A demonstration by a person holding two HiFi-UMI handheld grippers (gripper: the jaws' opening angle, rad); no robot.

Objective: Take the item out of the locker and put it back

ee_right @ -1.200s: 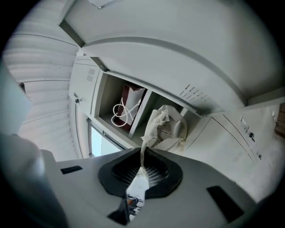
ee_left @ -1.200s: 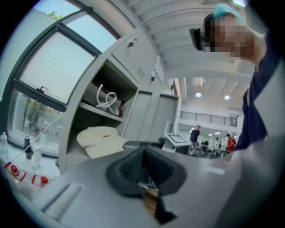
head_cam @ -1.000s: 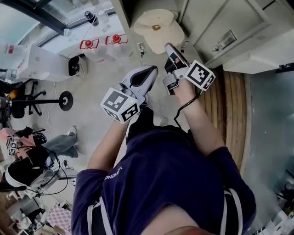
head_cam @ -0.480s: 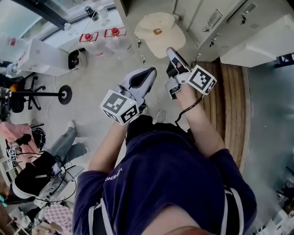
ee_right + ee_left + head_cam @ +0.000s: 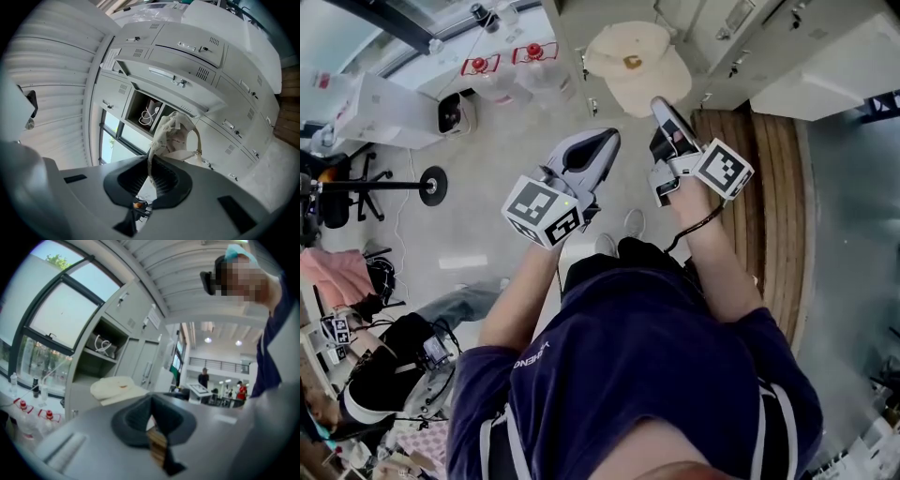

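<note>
Cream cotton cap with a soft crown and a back strap (image 5: pixel 637 64): carried in the air in front of the grey metal locker bank (image 5: pixel 211 47), outside the open compartment (image 5: pixel 140 107). How far off it is cannot be judged.

Right gripper (image 5: pixel 661 105): fingers closed on a thin fold of the cap's edge, so the rest of the cap hangs loose beyond them.

Left gripper (image 5: pixel 605 142): fingers closed on nothing, carried level beside the right one.

Contents of the compartment: a coiled white cable (image 5: pixel 150 114), lying at the back.

Hazards noted:
- The fabric is pinched only at its rim. It could be pulled out of the fingers by the cap's own swing and dropped to the pale floor (image 5: pixel 516 122).
- The hanging strap (image 5: pixel 199 140) could be caught on the compartment's frame or on a door latch as the cap is put back, and the fold dragged free.
- The cable could be pushed or snagged if the cap is thrust in too deep.
- No support is given by the left gripper, so a slip would not be checked.
</note>
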